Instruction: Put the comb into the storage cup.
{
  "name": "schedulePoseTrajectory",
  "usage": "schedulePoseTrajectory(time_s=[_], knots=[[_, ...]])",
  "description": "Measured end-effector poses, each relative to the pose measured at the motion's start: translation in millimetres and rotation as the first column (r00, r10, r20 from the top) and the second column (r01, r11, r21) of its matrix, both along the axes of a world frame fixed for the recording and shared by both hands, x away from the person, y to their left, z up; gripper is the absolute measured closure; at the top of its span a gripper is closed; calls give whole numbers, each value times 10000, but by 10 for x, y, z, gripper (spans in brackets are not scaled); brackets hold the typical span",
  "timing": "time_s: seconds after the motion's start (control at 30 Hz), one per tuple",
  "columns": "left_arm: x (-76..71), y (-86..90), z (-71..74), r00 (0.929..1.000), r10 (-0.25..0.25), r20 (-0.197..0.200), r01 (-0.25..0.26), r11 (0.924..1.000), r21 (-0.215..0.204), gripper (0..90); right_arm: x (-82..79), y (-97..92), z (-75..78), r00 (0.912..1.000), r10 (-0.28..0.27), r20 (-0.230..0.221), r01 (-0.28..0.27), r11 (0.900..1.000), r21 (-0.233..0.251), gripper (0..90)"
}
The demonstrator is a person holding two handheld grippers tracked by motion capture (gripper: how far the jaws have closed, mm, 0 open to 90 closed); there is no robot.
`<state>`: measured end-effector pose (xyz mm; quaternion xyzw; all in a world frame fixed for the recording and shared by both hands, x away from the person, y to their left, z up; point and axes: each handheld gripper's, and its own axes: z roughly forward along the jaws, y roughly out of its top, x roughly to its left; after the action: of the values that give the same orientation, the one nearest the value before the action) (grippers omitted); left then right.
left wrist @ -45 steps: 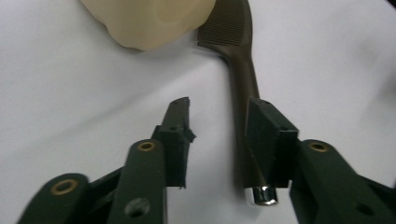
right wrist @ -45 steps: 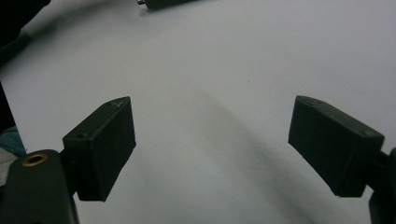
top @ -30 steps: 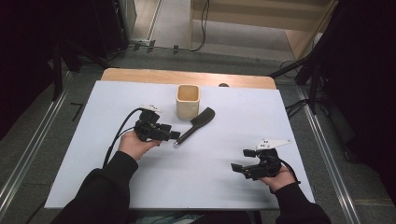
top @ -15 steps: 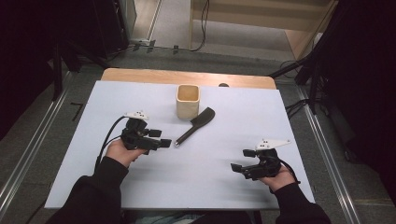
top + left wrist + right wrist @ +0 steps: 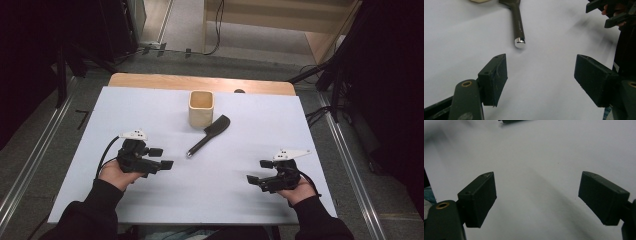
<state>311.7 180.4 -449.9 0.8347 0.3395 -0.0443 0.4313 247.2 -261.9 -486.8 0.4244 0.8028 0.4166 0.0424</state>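
Observation:
A black utensil (image 5: 207, 136) with a flat blade and a shiny metal handle tip lies on the white table (image 5: 150, 105), right beside a beige square cup (image 5: 201, 108). My left gripper (image 5: 164, 158) rests at the left, a short way from the handle tip (image 5: 520, 41). Its jaws have just been opening and stand wide with nothing between them (image 5: 540, 75). My right gripper (image 5: 256, 171) sits at the near right, open and empty (image 5: 537, 197), its jaws over bare table. In the left gripper view the right gripper (image 5: 609, 12) appears at the top right.
The white sheet covers a wooden tabletop whose bare strip (image 5: 200, 82) shows at the far edge. Metal rails (image 5: 35, 165) run along the floor on both sides. Cables (image 5: 217, 30) lie on the floor beyond the table.
My left gripper has drawn back from the utensil's handle end, to the left and toward the person. The utensil and the right gripper have stayed put.

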Motion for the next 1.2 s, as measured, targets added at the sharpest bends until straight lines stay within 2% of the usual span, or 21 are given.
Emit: schedulePoseTrajectory(time_s=[0.2, 0.5, 0.7, 1.2], knots=[[-73, 35, -17, 10000, -59, -62, 59, 10000, 47, 273, -1, 5, -1, 10000, -25, -3, 25, 10000, -2, 132], [-167, 67, -38, 9997, -224, -64, 226, 9991, 371, 273, 3, 6, -11, 10000, 13, -4, -13, 10000, -46, 132], [-219, 118, -51, 9995, -290, -92, 293, 9989, 370, 273, 2, 8, -15, 10000, -5, -43, 5, 10000, -15, 132], [-319, 294, -95, 9996, -100, -248, 116, 9978, 652, 273, 6, -4, -19, 10000, -25, -8, 25, 10000, -28, 132]])
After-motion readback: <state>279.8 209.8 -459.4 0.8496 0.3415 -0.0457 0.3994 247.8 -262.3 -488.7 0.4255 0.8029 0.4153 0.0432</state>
